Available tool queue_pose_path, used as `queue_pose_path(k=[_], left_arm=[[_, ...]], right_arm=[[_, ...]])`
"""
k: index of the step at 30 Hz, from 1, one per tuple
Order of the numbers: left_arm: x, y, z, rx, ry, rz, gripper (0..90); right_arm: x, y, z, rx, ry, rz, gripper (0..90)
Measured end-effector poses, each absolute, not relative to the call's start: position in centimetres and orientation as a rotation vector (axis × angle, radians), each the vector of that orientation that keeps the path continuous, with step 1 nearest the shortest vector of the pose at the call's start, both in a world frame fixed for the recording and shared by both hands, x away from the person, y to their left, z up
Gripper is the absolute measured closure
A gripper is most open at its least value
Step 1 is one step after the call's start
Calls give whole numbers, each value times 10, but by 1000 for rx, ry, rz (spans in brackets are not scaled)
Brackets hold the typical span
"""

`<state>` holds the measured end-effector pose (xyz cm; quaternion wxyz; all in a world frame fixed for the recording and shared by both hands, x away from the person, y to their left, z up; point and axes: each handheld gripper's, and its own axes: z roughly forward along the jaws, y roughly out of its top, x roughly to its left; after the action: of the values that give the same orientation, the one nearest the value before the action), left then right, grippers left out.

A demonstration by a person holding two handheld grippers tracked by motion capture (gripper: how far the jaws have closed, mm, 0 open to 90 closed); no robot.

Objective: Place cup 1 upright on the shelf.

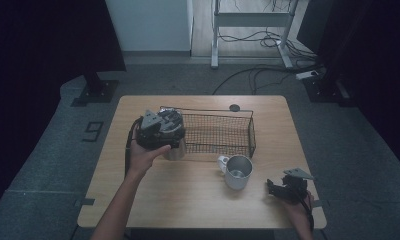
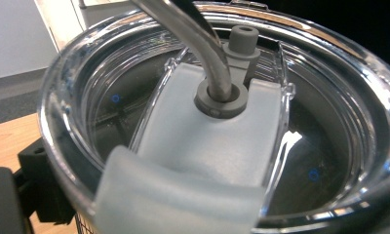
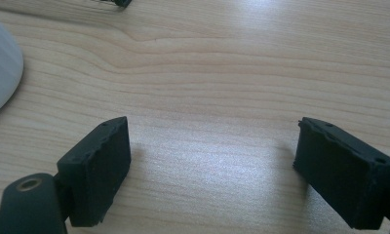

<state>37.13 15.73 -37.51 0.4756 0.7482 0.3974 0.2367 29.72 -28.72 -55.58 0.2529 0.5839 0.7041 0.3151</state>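
Close under my left camera sits the clear lid (image 2: 329, 161) of a steel tumbler (image 1: 176, 150), a bent metal straw (image 2: 203, 44) poking through it. The tumbler stands on the table (image 1: 188, 210) just beside the near left corner of the wire basket (image 1: 252, 131), and I judge it stiff, slick-walled and top-heavy, best taken around the body below the lid rather than by the loose straw. My left gripper (image 1: 163, 132) hovers over it with one jaw outside the rim, though I cannot tell whether it grips, while my right gripper (image 3: 212, 161) rests on the wood past the mug (image 1: 236, 171), jaws apart and empty.
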Motion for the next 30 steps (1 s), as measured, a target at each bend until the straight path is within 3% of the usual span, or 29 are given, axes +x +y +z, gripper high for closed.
queue_pose_path(k=[30], left_arm=[[399,148,-363,1822,990,556,39]], right_arm=[[297,-287,-556,1588,1911,859,131]])
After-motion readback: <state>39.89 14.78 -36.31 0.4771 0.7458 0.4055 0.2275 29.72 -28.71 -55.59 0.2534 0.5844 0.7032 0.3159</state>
